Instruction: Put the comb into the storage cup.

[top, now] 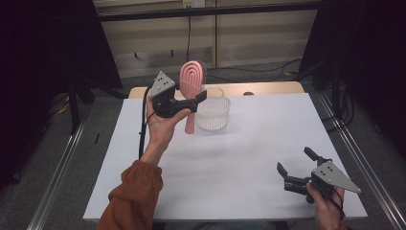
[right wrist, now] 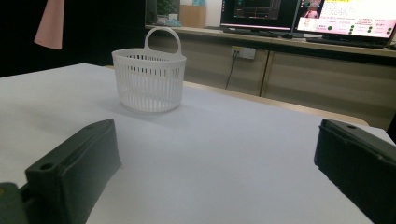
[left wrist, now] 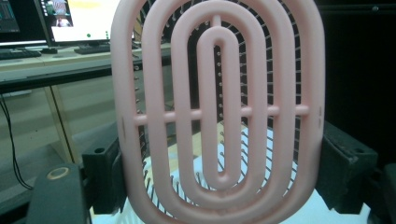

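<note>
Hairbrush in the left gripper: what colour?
Pink: the hairbrush has a pale pink vented frame of concentric ovals, clearest in the left gripper view.

Hairbrushes: one, a pink hairbrush (top: 191,84) with an openwork oval head and thin bristles.
Baskets: one, a white slatted basket (top: 212,112) with a single loop handle.
Grippers: two, the left gripper (top: 190,101) and the right gripper (top: 295,162), each with two black jaws.
Grey three-cornered plates: two, one atop each gripper.
Hands: two, one per gripper.
Tables: one, a white table (top: 249,158).
Monitors: two lit screens (right wrist: 348,18) in the right gripper view.
</note>
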A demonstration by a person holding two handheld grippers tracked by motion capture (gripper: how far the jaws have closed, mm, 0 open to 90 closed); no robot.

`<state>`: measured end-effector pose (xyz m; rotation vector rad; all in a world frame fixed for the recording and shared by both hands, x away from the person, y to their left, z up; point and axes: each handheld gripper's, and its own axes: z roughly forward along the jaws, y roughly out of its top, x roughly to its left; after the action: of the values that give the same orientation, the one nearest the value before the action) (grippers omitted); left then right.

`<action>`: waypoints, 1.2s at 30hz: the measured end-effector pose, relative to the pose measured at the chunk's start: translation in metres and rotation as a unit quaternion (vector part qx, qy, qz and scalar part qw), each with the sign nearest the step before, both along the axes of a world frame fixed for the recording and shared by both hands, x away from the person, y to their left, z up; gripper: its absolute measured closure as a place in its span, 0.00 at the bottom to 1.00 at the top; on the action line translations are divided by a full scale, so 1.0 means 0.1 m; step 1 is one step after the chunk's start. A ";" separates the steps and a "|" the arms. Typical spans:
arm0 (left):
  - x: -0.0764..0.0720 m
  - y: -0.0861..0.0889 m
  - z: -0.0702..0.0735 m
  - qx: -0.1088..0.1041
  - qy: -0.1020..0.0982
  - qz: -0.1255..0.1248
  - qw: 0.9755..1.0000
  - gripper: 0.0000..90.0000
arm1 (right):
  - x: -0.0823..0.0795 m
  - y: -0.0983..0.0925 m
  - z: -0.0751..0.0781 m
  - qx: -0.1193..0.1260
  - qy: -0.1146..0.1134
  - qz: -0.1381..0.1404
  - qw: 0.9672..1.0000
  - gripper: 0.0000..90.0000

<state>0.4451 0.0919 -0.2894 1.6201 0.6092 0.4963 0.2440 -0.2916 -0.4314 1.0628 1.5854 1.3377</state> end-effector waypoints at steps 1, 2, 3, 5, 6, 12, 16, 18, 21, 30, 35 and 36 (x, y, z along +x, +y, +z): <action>0.01 -0.01 0.01 -0.004 -0.004 0.001 1.000 0.22 | 0.00 0.00 0.00 0.000 -0.001 0.001 1.000 0.00; 0.02 -0.02 0.02 -0.008 -0.005 0.002 1.000 0.22 | 0.00 0.00 0.00 0.001 0.000 0.000 1.000 0.00; 0.04 -0.02 0.03 -0.007 -0.009 0.003 1.000 0.22 | 0.00 0.00 0.00 0.000 0.000 0.000 1.000 0.00; 0.06 -0.04 0.03 -0.012 -0.011 0.002 1.000 0.22 | 0.00 0.00 0.00 0.001 0.000 0.000 1.000 0.00; 0.07 -0.05 0.04 -0.012 -0.010 0.004 1.000 0.22 | 0.00 0.00 0.00 0.001 0.000 0.001 1.000 0.00; 0.12 -0.09 0.06 -0.011 -0.012 0.008 1.000 0.22 | 0.00 0.00 0.00 0.001 0.000 0.001 1.000 0.00; 0.16 -0.11 0.08 -0.005 -0.012 0.013 1.000 0.22 | 0.00 0.00 0.00 0.001 0.000 0.001 1.000 0.00; 0.19 -0.13 0.08 -0.005 -0.017 0.019 1.000 0.22 | 0.00 0.00 0.00 0.002 0.000 0.002 1.000 0.00; 0.23 -0.15 0.09 -0.010 -0.018 0.019 1.000 0.22 | 0.00 0.00 0.00 0.001 0.000 0.002 1.000 0.00; 0.32 -0.22 0.09 -0.012 -0.017 0.025 0.999 0.22 | 0.00 0.00 0.00 0.001 -0.002 0.003 1.000 0.00; 0.39 -0.25 0.05 -0.016 -0.013 0.028 0.999 0.22 | -0.01 0.00 0.00 0.003 -0.001 0.001 1.000 0.00; 0.40 -0.25 0.05 -0.012 -0.012 0.029 0.999 0.22 | 0.00 -0.01 0.00 0.002 -0.001 0.001 1.000 0.00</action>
<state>0.4851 0.0667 -0.2843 1.5743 0.6431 0.5484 0.2435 -0.2921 -0.4314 1.0609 1.5833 1.3443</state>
